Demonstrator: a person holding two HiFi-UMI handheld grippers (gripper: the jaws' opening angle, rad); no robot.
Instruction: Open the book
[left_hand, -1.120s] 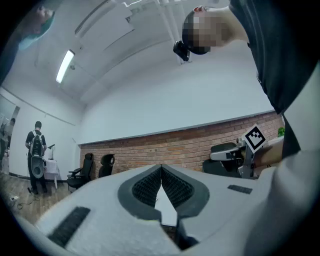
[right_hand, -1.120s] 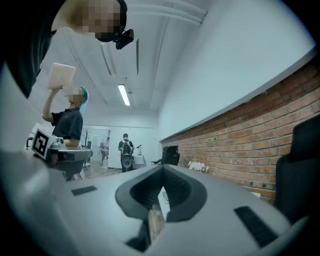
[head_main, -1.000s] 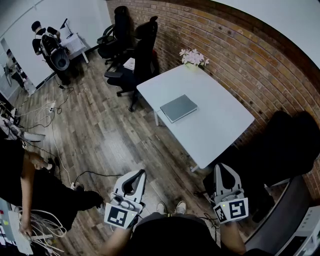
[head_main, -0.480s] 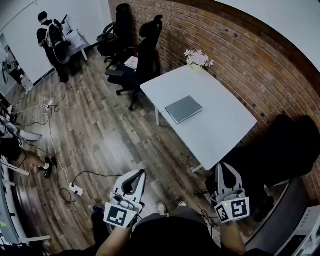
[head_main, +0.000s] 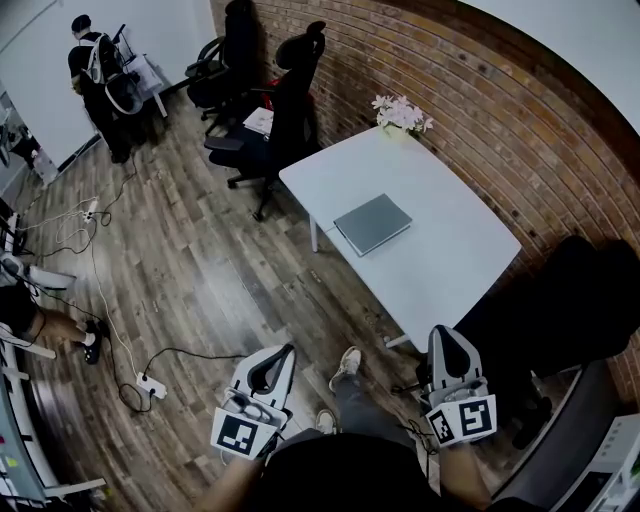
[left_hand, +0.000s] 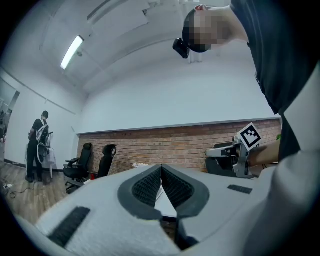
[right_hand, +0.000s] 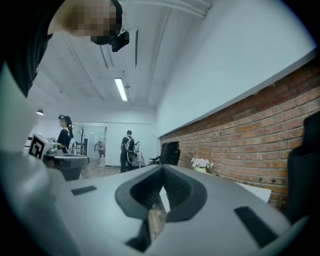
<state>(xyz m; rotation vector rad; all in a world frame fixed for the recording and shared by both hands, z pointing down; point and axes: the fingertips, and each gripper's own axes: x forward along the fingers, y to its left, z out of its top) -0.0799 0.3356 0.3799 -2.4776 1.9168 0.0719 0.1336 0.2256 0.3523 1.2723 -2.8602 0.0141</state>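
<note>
My left gripper and right gripper over the wooden plank floor, ribbed jaws of each pressed together and empty, flat grey book closed on smooth white table well ahead, rough brick wall behind, cover detail too small to read

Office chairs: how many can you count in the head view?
2: one office chair beside the table, another beyond it by the brick wall. The dark bulk beside the table may be more.
</note>
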